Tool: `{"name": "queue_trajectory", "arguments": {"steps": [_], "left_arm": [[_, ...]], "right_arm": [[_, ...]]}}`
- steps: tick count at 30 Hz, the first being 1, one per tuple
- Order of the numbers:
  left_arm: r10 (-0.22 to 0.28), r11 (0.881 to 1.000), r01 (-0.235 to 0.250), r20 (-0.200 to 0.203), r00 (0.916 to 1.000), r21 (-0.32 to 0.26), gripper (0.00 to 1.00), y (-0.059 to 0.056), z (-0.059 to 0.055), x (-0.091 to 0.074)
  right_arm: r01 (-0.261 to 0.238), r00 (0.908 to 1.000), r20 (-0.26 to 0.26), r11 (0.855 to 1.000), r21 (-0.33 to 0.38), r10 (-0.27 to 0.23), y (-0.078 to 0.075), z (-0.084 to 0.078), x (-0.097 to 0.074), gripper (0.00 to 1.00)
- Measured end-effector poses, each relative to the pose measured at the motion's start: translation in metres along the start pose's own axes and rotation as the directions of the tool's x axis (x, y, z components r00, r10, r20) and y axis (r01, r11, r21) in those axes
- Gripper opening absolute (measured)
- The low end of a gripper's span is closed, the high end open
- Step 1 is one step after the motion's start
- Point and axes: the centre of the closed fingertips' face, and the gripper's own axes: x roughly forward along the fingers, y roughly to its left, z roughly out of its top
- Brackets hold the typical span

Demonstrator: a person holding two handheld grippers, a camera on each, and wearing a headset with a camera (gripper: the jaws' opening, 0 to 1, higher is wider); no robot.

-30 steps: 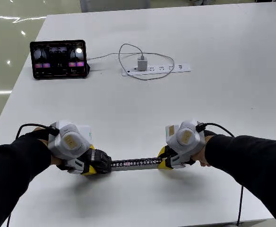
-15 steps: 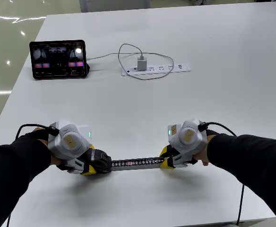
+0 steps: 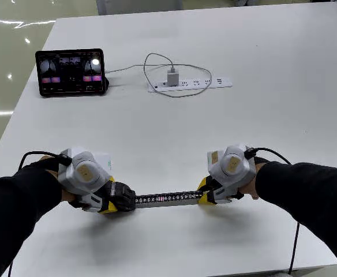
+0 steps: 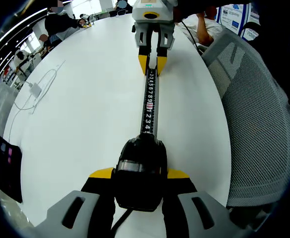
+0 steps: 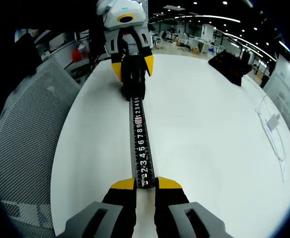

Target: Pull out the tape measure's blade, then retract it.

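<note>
At the left of the head view, a black-sleeved forearm (image 3: 15,202) comes in low from the frame edge and runs almost level along the near edge of the white table (image 3: 174,133). It carries the left gripper (image 3: 115,199), which points inward to the right. Its yellow-tipped jaws are clamped on either side of the black tape measure case (image 3: 123,197), which sits on the tabletop near the front edge. The left gripper view shows the case squeezed between the two tips.

From the case the blade (image 3: 167,199) lies drawn out flat and straight across the table, numbers up, to the right gripper (image 3: 206,195). The right gripper points back to the left with its jaws pinched on the blade's free end. In the right gripper view the two tips are closed tight on the tape near the "2" mark. The other black sleeve (image 3: 307,196) angles in from the lower right corner.

The hands themselves are mostly hidden behind the grey gripper bodies. The blade's end hook is buried between the right jaws and cannot be made out. The case's lower face and any lock button are hard to read.

Farther back on the table lie a tablet (image 3: 70,71) and, to its right, a power strip (image 3: 194,84) with a white charger (image 3: 173,77). A grey mesh chair (image 4: 254,114) stands beside the table edge.
</note>
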Motion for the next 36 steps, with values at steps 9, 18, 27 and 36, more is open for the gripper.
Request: {"name": "queue_trajectory", "arguments": {"steps": [9, 18, 27, 36], "left_arm": [[0.002, 1.0, -0.002, 0.001, 1.0, 0.0, 0.31, 0.0, 0.001, 0.0], [0.005, 1.0, -0.005, 0.003, 1.0, -0.001, 0.31, -0.001, 0.001, 0.0], [0.005, 1.0, -0.005, 0.004, 1.0, -0.002, 0.31, 0.0, 0.001, 0.0], [0.005, 1.0, -0.005, 0.004, 1.0, -0.002, 0.31, 0.0, 0.001, 0.0]], "right_arm": [[0.001, 1.0, -0.003, 1.0, 0.009, -0.001, -0.001, -0.004, -0.003, 0.09], [0.003, 0.9999, -0.013, 1.0, 0.001, -0.003, -0.002, -0.008, -0.005, 0.09], [0.004, 0.9998, -0.018, 1.0, -0.002, -0.004, -0.002, -0.011, -0.007, 0.09], [0.006, 0.9997, -0.021, 1.0, -0.002, -0.006, -0.003, -0.015, -0.009, 0.09]]}}
